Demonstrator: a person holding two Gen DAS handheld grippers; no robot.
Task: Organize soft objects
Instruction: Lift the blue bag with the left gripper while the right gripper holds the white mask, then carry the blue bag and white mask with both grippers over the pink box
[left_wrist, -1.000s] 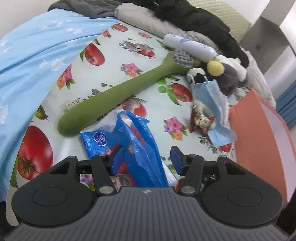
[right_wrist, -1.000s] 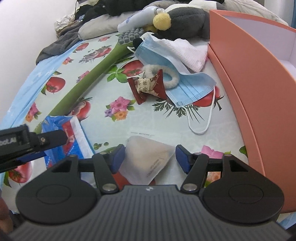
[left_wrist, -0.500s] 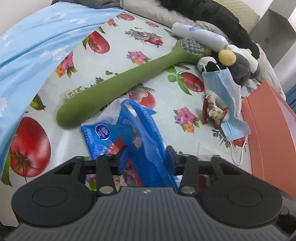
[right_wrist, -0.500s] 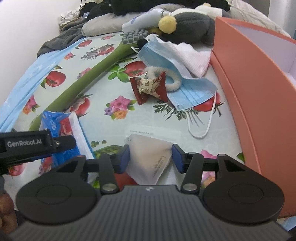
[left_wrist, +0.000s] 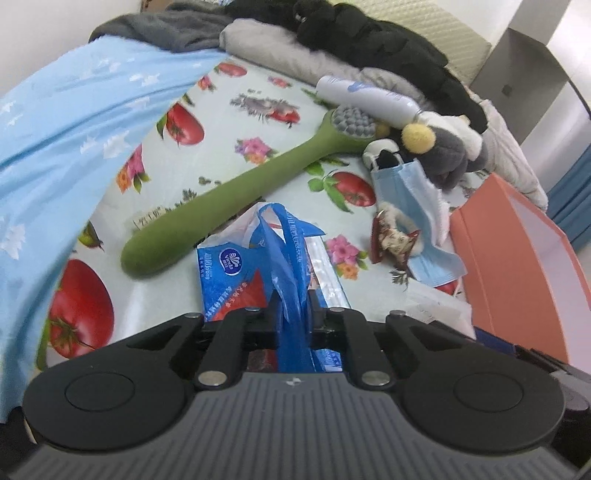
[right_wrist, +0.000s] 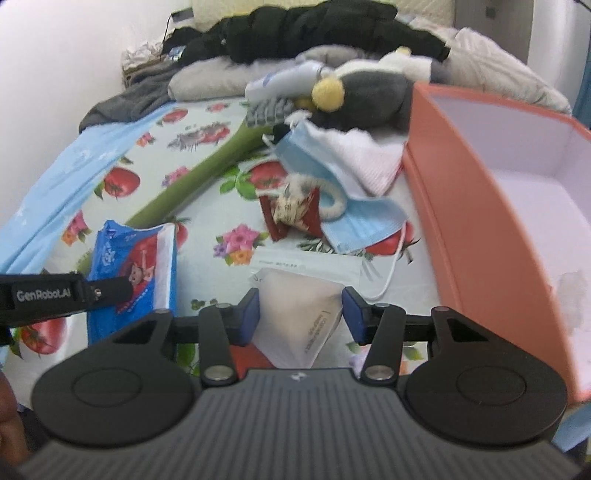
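Blue tissue pack (left_wrist: 236, 273) lying on the fruit-print sheet (left_wrist: 229, 122) beside the green brush (left_wrist: 236, 192), its blue plastic handle (left_wrist: 291, 295) now pinched by the closing left gripper (left_wrist: 291, 314), wide a second ago. Only from the right wrist: right gripper (right_wrist: 301, 314) half-wide around a white folded mask (right_wrist: 295, 314), contact unclear, and the inside of the orange box (right_wrist: 461, 229).

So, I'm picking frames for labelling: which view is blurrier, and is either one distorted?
Right wrist: soft motion blur over the plush toy and green brush. Left wrist: sharper, brush crisp. Both: fisheye bending, the orange box edge curving.
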